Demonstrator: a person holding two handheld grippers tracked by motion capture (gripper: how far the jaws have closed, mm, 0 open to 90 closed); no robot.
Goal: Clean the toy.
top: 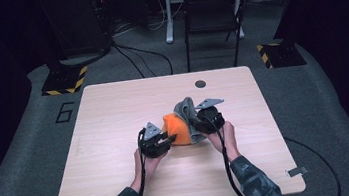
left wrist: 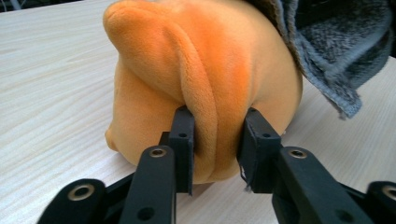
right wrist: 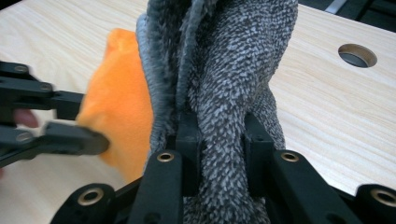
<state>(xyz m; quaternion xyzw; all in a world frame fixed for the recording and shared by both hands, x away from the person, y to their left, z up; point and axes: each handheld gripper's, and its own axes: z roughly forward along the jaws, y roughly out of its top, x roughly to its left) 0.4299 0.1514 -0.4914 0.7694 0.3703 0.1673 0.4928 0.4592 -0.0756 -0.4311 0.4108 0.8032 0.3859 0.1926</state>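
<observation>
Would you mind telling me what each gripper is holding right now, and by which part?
The left gripper pinches a raised fold of the orange plush cloth. The right gripper clamps a bunched fold of the grey towel.

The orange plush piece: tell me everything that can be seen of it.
The orange plush piece is a soft, rounded lump of short velvety pile with thick folds down its near side. It rests on the pale wooden table, about mid-table. The left gripper pinches one fold between its black jaws. On its far side the grey towel lies against and partly over it; the right gripper holds that towel bunched between its jaws. What the plush is meant to be cannot be told.
</observation>
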